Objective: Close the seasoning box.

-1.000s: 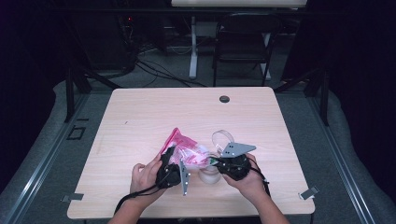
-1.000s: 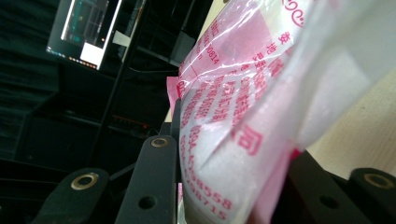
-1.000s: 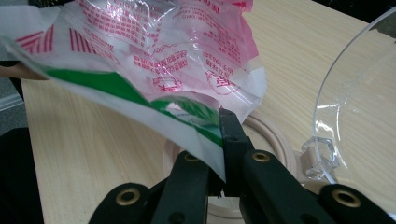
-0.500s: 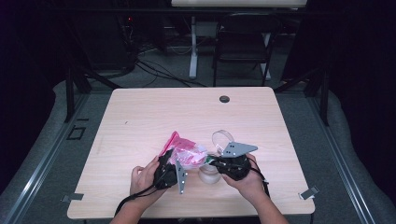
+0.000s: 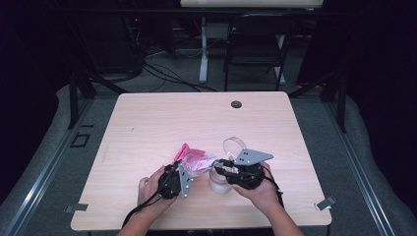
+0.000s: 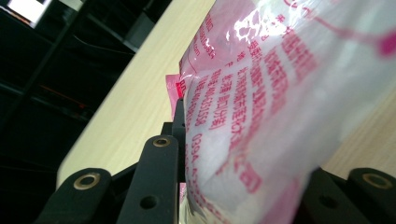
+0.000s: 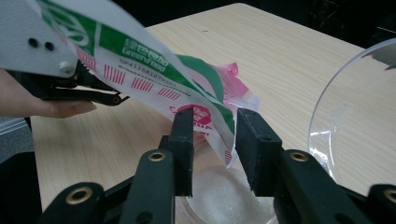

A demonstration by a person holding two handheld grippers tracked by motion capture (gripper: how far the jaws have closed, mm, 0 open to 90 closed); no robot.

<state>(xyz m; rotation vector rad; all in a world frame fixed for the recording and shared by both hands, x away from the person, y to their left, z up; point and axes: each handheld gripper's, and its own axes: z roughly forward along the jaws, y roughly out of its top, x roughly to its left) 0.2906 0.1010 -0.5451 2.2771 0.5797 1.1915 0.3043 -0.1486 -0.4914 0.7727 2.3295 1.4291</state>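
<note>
A pink-and-white plastic bag (image 5: 196, 160) with green print (image 7: 154, 60) hangs tilted over a clear jar (image 5: 220, 181) of white granules (image 7: 224, 196). My left gripper (image 5: 189, 167) is shut on the bag's body (image 6: 280, 93), which bulges between its jaws (image 6: 247, 154). My right gripper (image 5: 220, 166) stands over the jar's mouth. Its jaws have just been opening, and the bag's lower corner hangs loose in the gap between them (image 7: 215, 135).
A clear round lid (image 5: 235, 145) stands on edge just behind the jar, close to my right gripper (image 7: 355, 116). The light wooden table (image 5: 147, 123) has a dark round grommet (image 5: 236, 104) near its far edge. A dark chair (image 5: 255, 44) stands beyond the table.
Both hands keep their places, and the bag stays tilted over the jar. The high view is too small to show any shift in the jaws.
</note>
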